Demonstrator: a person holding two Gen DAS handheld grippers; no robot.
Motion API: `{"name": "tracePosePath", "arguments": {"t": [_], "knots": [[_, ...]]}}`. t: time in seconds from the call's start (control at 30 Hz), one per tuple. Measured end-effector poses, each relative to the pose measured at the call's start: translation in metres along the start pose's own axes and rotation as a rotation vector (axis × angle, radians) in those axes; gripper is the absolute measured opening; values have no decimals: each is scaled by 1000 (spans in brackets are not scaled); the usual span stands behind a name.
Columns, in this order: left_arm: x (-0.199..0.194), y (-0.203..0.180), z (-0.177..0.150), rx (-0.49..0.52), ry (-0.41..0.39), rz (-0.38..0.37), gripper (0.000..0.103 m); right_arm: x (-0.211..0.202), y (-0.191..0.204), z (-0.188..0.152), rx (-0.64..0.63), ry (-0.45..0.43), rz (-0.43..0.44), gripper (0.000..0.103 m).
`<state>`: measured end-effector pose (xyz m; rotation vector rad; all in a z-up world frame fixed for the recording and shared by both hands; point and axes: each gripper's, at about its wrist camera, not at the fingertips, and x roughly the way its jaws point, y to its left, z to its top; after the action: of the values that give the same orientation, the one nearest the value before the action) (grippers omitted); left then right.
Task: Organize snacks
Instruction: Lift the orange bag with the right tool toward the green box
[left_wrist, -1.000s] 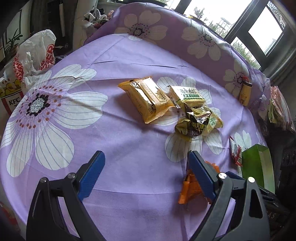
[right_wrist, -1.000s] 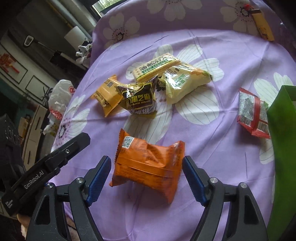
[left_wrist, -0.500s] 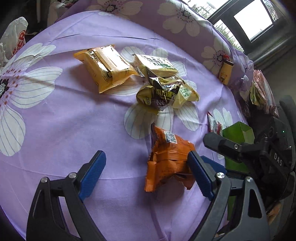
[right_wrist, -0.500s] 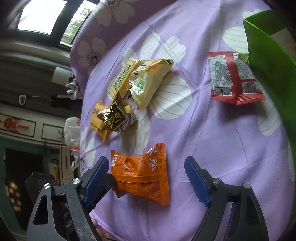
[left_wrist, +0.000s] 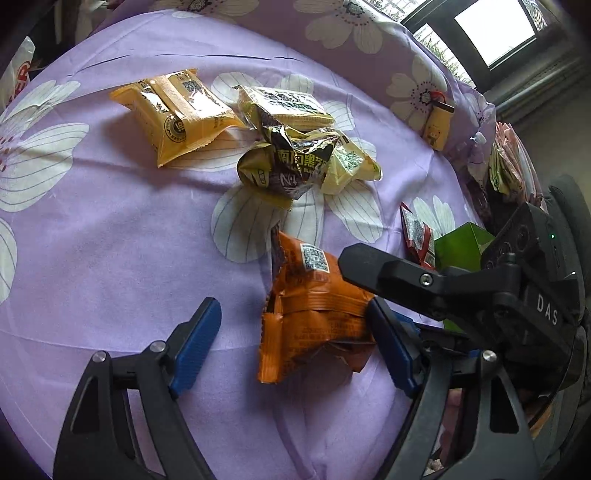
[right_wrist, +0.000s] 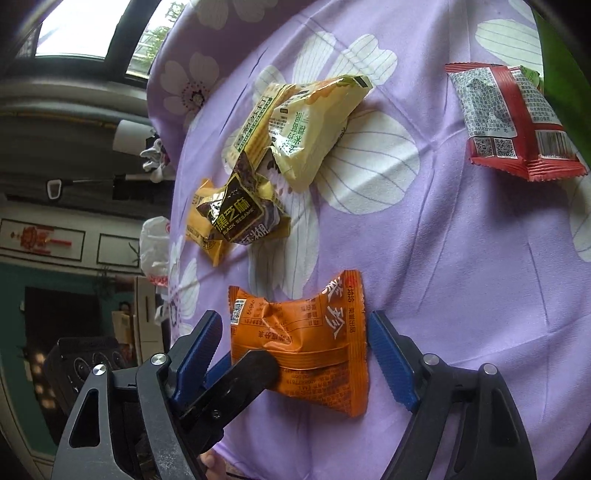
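Note:
An orange snack packet (left_wrist: 314, 314) lies on the purple flowered cloth (left_wrist: 110, 240), and both grippers straddle it. My left gripper (left_wrist: 293, 347) is closing around it: the right pad touches the packet's edge, the left pad (left_wrist: 195, 343) stands apart. My right gripper (right_wrist: 295, 354) has the same orange packet (right_wrist: 303, 343) between its pads, which are closing slightly and are not pressing. One of its black fingers (left_wrist: 388, 269) lies across the packet's top. Farther off lie a black sesame packet (left_wrist: 291, 166), pale yellow packets (left_wrist: 284, 105) and a yellow-orange packet (left_wrist: 177, 114).
A red packet (right_wrist: 509, 122) lies beside a green box (left_wrist: 461, 247) at the cloth's right edge. A small yellow packet (left_wrist: 437, 125) rests on the flowered pillow behind. A white plastic bag (left_wrist: 18, 70) sits off the left side. More packets are piled at the far right (left_wrist: 506, 170).
Both grippers have come down and in around the orange packet. The left view swung right until the packet sat between its narrowing jaws. The right gripper rolled and now crosses the left one.

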<state>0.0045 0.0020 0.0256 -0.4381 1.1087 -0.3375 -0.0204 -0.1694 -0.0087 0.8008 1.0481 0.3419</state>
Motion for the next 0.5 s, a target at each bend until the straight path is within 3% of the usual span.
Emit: {"name": "tracePosePath", "arguments": {"t": [0.1,0.2,0.27,0.5], "knots": [[3,-2,-1,2,12,-20,77,2,1,0,-9,5,4,82],[5,-4,-2,-9,27,-70,63,1,5,-1,-29,1,-7,77],[3,-7,-3,0,17,-55,62,1,7,-2,-47,-1,-26,72],[-3,-13,-3,45,-22,-51,62,-7,15,-5,-78,-28,-28,70]]}}
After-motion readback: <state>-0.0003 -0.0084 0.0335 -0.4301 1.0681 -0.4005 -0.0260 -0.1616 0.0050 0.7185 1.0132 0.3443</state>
